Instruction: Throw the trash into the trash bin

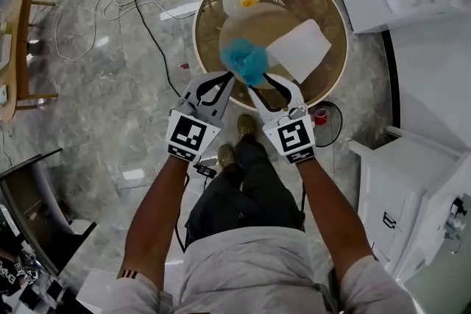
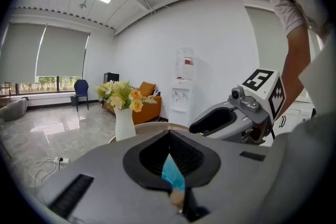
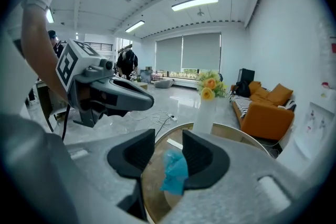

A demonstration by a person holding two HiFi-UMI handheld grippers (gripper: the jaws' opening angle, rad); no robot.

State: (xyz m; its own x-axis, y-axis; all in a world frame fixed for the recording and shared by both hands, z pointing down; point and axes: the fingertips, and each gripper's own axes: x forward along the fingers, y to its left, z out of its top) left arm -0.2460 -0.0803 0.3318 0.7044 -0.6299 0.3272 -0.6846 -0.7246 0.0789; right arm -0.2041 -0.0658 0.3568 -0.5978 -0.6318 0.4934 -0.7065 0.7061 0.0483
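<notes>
Over the round table [image 1: 324,4], head view: blue trash [image 1: 246,61] at both tips, left gripper [image 1: 227,79] and right gripper [image 1: 259,83] meeting on it; white paper [image 1: 300,48] and vase [image 1: 232,0] just beyond.

Left gripper view: my jaws pinch a blue sliver.

Right gripper view: jaws spread, trash loose between them. No bin identified.
</notes>
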